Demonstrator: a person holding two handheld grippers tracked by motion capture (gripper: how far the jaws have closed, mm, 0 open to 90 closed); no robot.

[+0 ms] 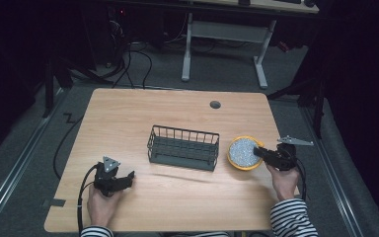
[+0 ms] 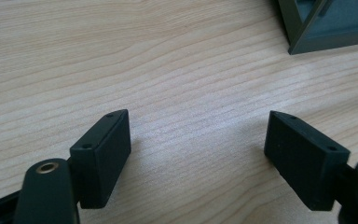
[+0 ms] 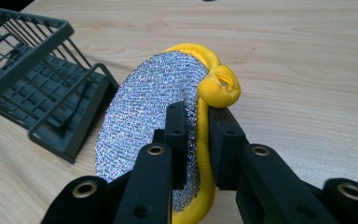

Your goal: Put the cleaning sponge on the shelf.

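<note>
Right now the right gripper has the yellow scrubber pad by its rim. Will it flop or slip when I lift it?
Probably light and soft: the scrubber pad has a padded yellow rim that bulges beside the right gripper. It may sag a little, though it stands tilted now. Slipping seems unlikely; the jaws pinch rim and rough silver mesh.

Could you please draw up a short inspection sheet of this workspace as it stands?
Surface: light wooden table, with a round grommet hole near the far edge.
Job's things: round yellow scouring pad with a glittery silver face, lifted on edge; dark wire basket mid-table, nothing seen inside.
Clutter: nothing seen.
Grippers: right gripper shut on the pad's yellow rim; left gripper open, low over bare wood, holding nothing.
Cables: one trails from the left gripper off the near edge; more lie on the floor.
Surroundings: grey carpet, a white desk frame, dark room.
</note>
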